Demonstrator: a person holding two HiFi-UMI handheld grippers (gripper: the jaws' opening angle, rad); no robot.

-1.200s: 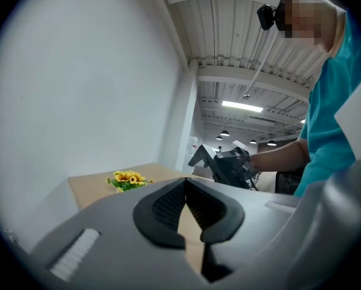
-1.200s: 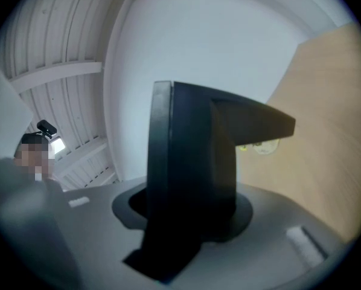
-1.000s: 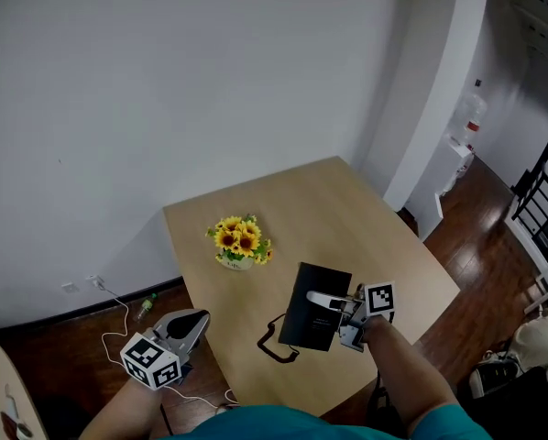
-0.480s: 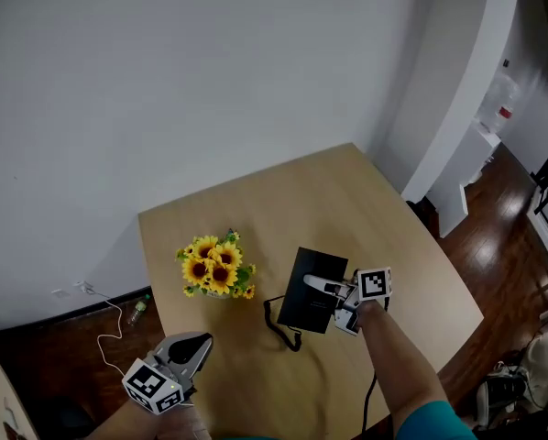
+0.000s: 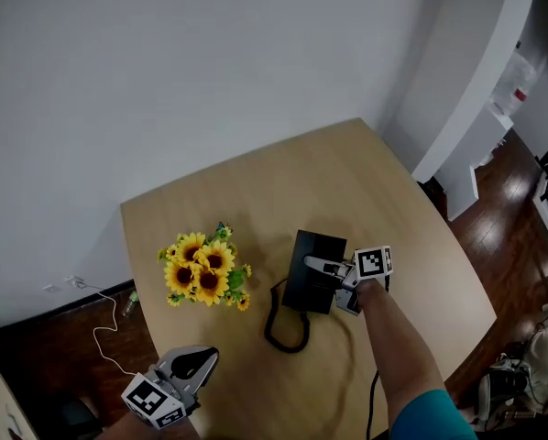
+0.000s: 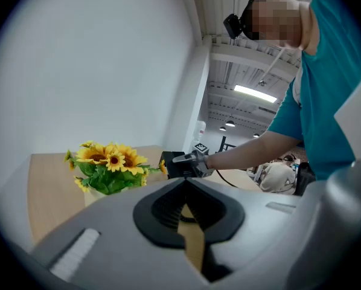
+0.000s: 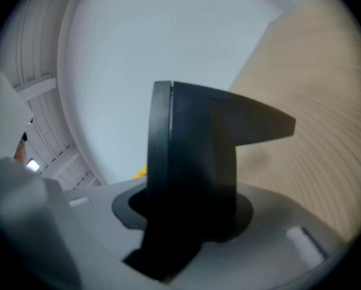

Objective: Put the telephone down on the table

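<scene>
The black telephone is in the middle of the light wooden table, tilted, with my right gripper shut on its right side. Its black cord loops on the tabletop in front of it. Whether the telephone's base touches the wood I cannot tell. In the right gripper view the telephone fills the space between the jaws of the right gripper. My left gripper hangs off the table's near left corner, jaws together and empty. The left gripper view looks past the left gripper to the telephone.
A pot of sunflowers stands on the table just left of the telephone. A white cable lies on the dark floor at the left. A white wall runs behind the table and a white pillar stands at its right.
My right gripper has carried the telephone lower and further in over the table, beside the sunflowers. The cord now lies looped on the wood. My left gripper has sunk toward the near left corner.
</scene>
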